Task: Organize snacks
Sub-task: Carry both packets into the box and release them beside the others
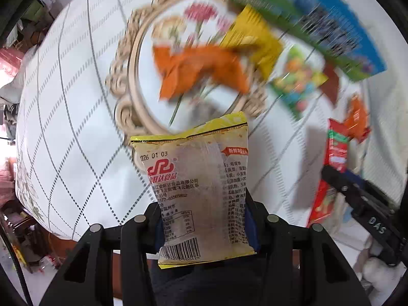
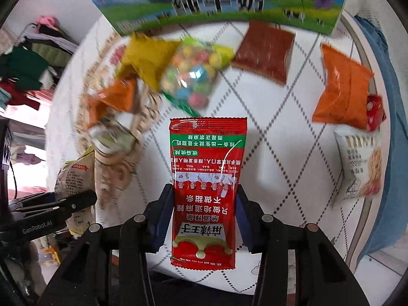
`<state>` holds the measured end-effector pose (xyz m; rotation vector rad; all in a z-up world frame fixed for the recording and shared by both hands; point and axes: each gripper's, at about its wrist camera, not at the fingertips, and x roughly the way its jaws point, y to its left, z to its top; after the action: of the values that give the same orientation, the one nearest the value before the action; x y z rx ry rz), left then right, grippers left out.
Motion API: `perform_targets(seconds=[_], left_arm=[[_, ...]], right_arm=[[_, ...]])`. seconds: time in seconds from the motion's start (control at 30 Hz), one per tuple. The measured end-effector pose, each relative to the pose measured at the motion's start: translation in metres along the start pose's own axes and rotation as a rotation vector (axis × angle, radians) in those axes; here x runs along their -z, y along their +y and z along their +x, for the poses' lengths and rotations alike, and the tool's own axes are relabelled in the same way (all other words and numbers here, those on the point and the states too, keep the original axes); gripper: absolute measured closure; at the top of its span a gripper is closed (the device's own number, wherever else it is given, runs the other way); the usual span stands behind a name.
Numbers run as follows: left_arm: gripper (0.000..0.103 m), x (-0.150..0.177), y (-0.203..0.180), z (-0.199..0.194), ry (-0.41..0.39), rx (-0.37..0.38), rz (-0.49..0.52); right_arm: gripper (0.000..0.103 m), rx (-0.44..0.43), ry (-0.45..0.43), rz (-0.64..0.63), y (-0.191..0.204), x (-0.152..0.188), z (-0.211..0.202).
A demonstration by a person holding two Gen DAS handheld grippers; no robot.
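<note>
Surface: white quilted cloth with a grey diamond grid, snacks scattered across it; I see it blurred in both views.
Left gripper: jaws closed on the lower half of a yellow-edged cake packet, held clear above the cloth.
Right gripper: jaws pinching a red spicy-strip sachet by its edges.
Near risk: slick film, narrow pinch; I judge a quick swing could slide either pack out.
Far risk: ornate tray already holds an orange packet and a yellow packet; a careless drop could land on the rim or knock them off.
Beyond: milk carton box crowds the far side.
</note>
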<state>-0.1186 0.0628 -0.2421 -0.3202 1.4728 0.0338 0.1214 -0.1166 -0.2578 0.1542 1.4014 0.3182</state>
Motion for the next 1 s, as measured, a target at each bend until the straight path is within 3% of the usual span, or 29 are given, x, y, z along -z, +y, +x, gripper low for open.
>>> perform_targets(seconds=[0.1,0.23,0.4,0.53,0.67,0.8,1.0], left_arm=[[0.057,-0.011,-0.02,-0.034,-0.063,0.048,0.016],[0.057,-0.058,-0.045,-0.077,-0.146,0.106,0.08],[0.057,-0.154,-0.078,-0.116,-0.216,0.119,0.146],[0.057,-0.214,-0.101,-0.117,-0.235,0.073,0.181],[0.057,-0.276,-0.107,-0.095,-0.196,0.02,0.17],[0.057,-0.326,-0.105,-0.066,-0.146,-0.04,0.154],[0.057,-0.377,-0.101,-0.04,-0.1,-0.111,0.134]], right_arm=[[0.054,-0.057,-0.027,0.012,-0.005,-0.014,-0.023],[0.054,-0.106,-0.093,0.016,-0.014,-0.044,-0.063],[0.054,-0.147,-0.202,0.027,-0.041,-0.105,-0.113],[0.054,-0.094,-0.285,0.014,-0.064,-0.164,-0.142],[0.054,-0.016,-0.305,0.01,-0.086,-0.236,-0.134],[0.054,0.058,-0.269,0.006,-0.108,-0.303,-0.108],[0.054,0.139,-0.181,-0.008,-0.126,-0.369,-0.06]])
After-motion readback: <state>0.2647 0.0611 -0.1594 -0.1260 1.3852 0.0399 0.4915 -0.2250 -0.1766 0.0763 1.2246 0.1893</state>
